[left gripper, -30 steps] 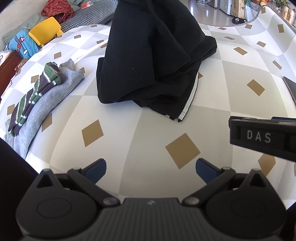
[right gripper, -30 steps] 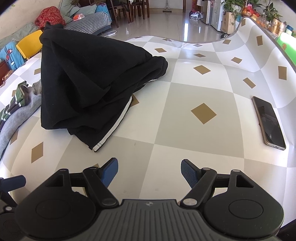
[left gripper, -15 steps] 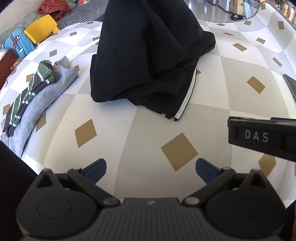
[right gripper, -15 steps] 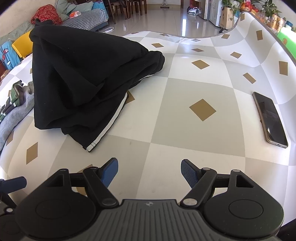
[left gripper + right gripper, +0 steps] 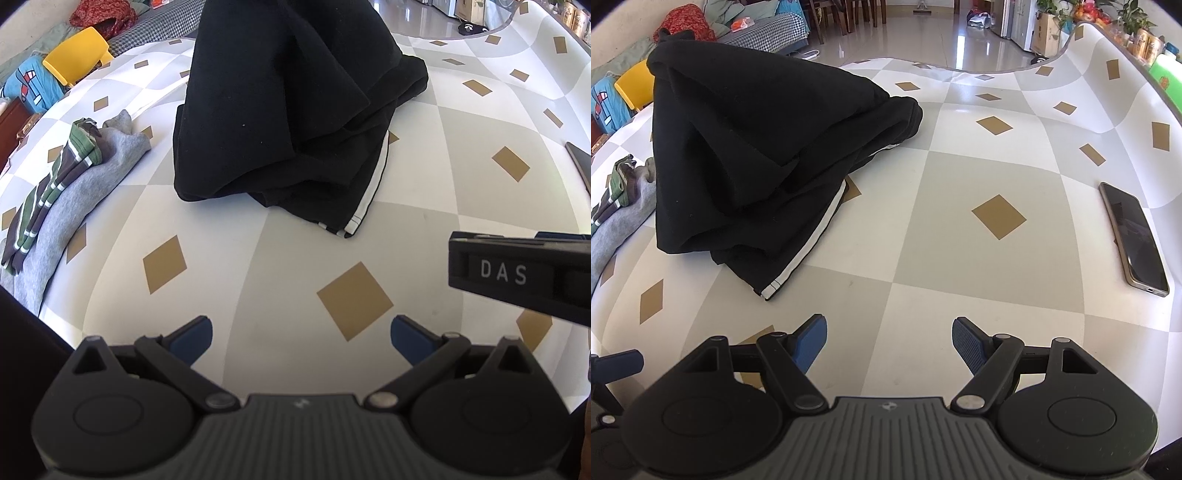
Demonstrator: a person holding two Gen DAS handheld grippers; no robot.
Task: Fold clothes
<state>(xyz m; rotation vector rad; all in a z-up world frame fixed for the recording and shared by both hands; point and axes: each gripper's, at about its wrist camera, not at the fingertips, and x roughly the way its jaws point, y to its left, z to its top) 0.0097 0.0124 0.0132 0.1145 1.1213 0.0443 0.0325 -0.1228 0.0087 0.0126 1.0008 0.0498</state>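
Note:
A crumpled black garment (image 5: 295, 122) with a white side stripe lies heaped on the checked tabletop (image 5: 295, 288), ahead of both grippers; it shows again as the black garment (image 5: 761, 162) at the left of the right wrist view. My left gripper (image 5: 301, 338) hovers over the bare table in front of it, jaws wide apart and nothing between them. My right gripper (image 5: 890, 341) is likewise open and empty above the tabletop (image 5: 960, 314). The right gripper's black body (image 5: 517, 275) juts in at the right of the left wrist view.
A folded grey garment (image 5: 77, 199) with a green striped one (image 5: 62, 173) on top lies at the table's left. A phone (image 5: 1132, 240) rests near the right edge. Beyond the table are a yellow chair (image 5: 77, 55), a sofa with clothes, and a shiny floor.
Both views have crept slightly; the black garment sits a little lower and further left in the frames. Both grippers stay open and empty.

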